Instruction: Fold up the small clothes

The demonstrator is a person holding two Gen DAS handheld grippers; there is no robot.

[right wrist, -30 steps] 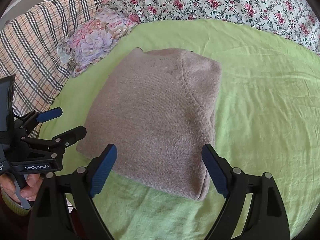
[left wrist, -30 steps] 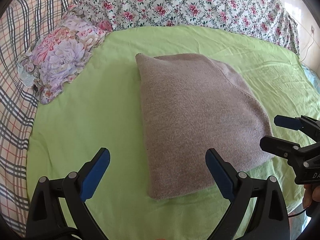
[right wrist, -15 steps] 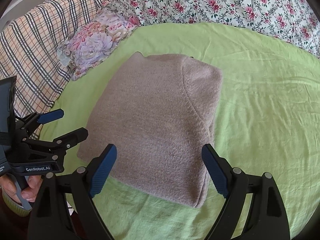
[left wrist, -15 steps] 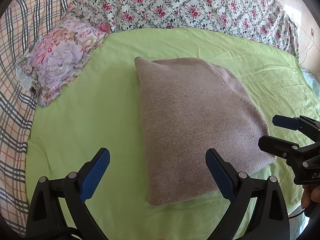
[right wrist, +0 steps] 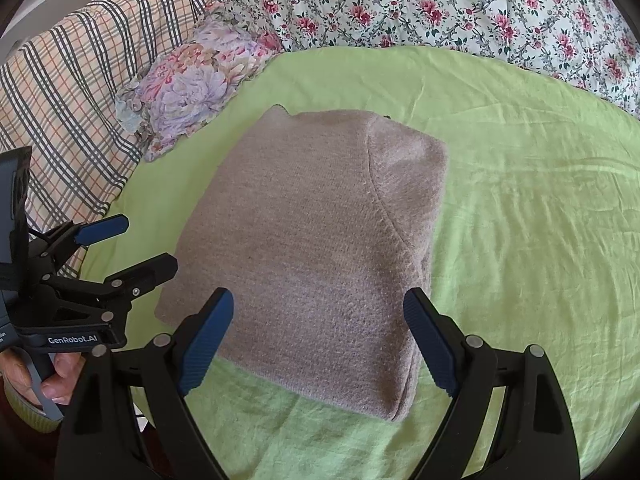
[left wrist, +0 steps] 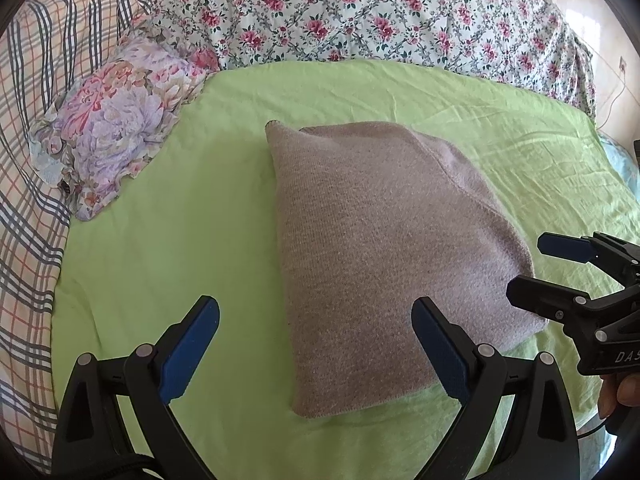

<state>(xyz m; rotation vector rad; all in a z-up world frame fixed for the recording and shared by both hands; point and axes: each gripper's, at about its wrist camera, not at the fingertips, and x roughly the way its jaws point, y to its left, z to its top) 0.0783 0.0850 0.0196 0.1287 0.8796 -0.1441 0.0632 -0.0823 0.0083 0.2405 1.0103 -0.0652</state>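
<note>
A taupe knit sweater (left wrist: pixel 384 248) lies folded into a thick rectangle on the lime green sheet (left wrist: pixel 180 240); in the right wrist view the sweater (right wrist: pixel 316 248) fills the middle. My left gripper (left wrist: pixel 316 320) hovers open above the sweater's near left edge, holding nothing. My right gripper (right wrist: pixel 318 316) is open over the near edge, also holding nothing. Each gripper shows in the other's view: the right gripper (left wrist: pixel 532 268) beside the sweater's right corner, the left gripper (right wrist: pixel 132 248) beside its left corner.
A small floral pillow (left wrist: pixel 116 124) lies at the sheet's far left. A plaid blanket (left wrist: pixel 32 160) covers the left side and a rose-print cover (left wrist: pixel 380 16) runs along the back. Bare green sheet (right wrist: pixel 540 220) stretches right of the sweater. A hand (right wrist: pixel 48 376) holds the left gripper.
Both grippers have drawn back and up slightly from the sweater, staying open. The sweater has not moved.
</note>
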